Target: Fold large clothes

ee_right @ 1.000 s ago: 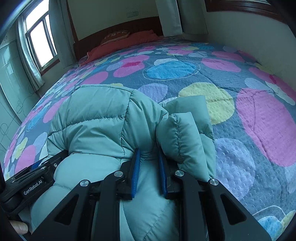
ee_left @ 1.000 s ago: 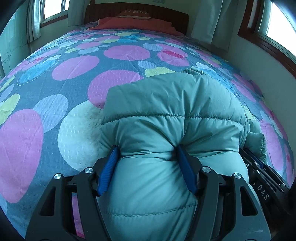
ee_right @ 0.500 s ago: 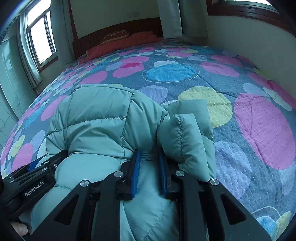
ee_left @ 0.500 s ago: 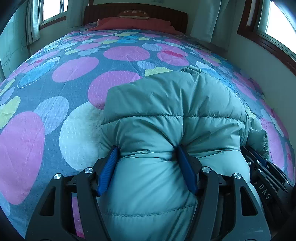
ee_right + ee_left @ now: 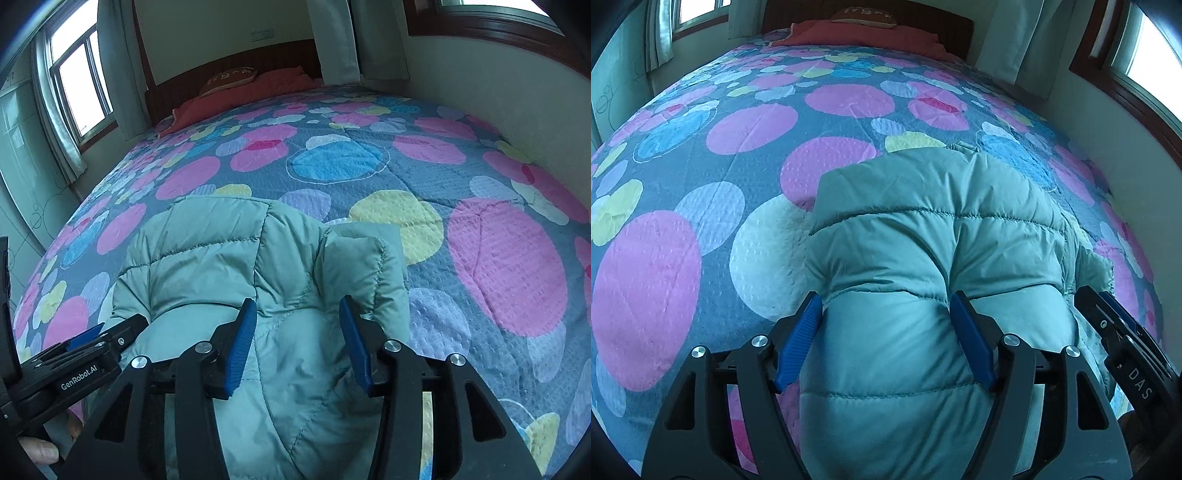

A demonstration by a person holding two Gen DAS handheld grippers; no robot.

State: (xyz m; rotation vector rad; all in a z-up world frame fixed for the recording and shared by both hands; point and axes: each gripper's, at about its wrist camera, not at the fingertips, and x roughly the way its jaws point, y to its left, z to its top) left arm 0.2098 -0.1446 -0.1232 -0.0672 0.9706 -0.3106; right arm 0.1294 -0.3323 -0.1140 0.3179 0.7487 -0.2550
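A pale green puffer jacket lies folded in a thick bundle on the bed, near its front edge; it also shows in the right wrist view. My left gripper is open, its blue pads straddling a puffy section of the jacket's near end. My right gripper is open over the jacket's right part, beside a folded sleeve. Each gripper shows at the other view's edge.
The bed has a quilt with coloured circles. A red pillow and dark headboard are at the far end. A wall runs along the bed's right side, with windows and curtains around.
My right gripper has opened and let go of the jacket fabric it pinched. My left gripper stays open in the same place. The jacket has barely shifted.
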